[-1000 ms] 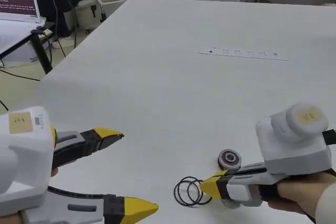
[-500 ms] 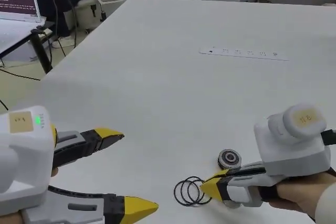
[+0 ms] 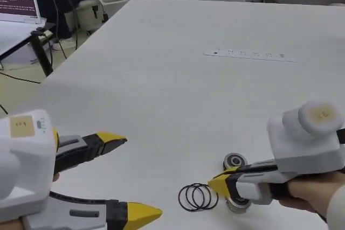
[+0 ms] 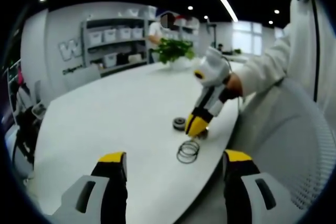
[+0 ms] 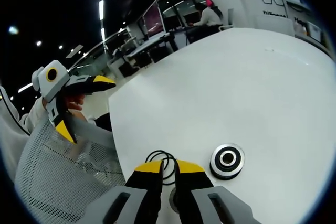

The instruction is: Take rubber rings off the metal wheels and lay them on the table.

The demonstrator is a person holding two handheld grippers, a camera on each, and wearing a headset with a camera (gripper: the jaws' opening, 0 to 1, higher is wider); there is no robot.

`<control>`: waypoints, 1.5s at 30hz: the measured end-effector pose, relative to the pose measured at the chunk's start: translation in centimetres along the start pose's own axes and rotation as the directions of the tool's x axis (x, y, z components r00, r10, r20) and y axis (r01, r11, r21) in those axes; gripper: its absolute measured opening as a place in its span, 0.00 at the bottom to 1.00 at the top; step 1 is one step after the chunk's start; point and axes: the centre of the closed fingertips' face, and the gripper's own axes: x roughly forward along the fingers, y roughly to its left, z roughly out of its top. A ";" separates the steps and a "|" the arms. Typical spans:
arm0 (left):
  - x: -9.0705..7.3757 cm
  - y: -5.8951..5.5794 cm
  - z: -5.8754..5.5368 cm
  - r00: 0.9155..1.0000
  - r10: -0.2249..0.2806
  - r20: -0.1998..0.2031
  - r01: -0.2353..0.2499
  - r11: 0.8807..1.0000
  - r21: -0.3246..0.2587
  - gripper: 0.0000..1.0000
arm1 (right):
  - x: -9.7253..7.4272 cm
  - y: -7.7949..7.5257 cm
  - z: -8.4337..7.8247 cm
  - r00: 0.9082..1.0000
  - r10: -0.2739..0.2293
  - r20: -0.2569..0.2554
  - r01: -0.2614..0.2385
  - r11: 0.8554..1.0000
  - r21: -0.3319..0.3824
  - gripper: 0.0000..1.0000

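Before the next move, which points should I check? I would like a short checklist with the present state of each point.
1. Left tongs open and holding nothing: ok.
2. Loose rubber rings lie flat on the table: ok.
3. Right tongs sit over a wheel, jaws close together; grip on a ring: cannot tell.
4. Other wheel lies apart from both tongs: ok.
5. Whether that other wheel carries a ring: cannot tell.

Head view: from above the near edge of the white table [image 3: 178, 79], facing down and toward its far edge. Left gripper view: low, just off that edge, looking along it. Right gripper view: close over the table, facing back the opposite way. All three share the rubber rings [image 3: 198, 196] by the near edge.
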 end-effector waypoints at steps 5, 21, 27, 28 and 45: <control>0.0 -0.1 0.0 1.000 -0.004 -0.004 0.004 1.000 0.003 0.76 | -0.7 -1.0 1.0 0.999 -0.034 0.039 0.034 0.999 0.005 0.07; 0.0 -0.1 -0.1 1.000 -0.002 -0.016 0.002 1.000 0.022 0.75 | -4.1 -5.2 3.4 0.973 -0.153 0.173 0.133 0.984 0.119 0.10; 0.0 -0.3 0.8 1.000 -0.014 -0.028 0.016 0.997 0.072 0.77 | -4.7 -6.3 3.1 0.965 -0.186 0.182 0.158 0.975 0.157 0.11; 0.0 -0.4 1.0 0.999 -0.017 -0.033 0.020 0.996 0.086 0.78 | -4.7 -6.5 3.0 0.965 -0.189 0.183 0.160 0.973 0.165 0.11; 2.0 -0.1 8.3 0.994 -0.110 -0.014 0.109 0.945 0.307 0.76 | -4.7 -7.6 1.0 0.970 -0.211 0.119 0.192 0.969 0.159 0.19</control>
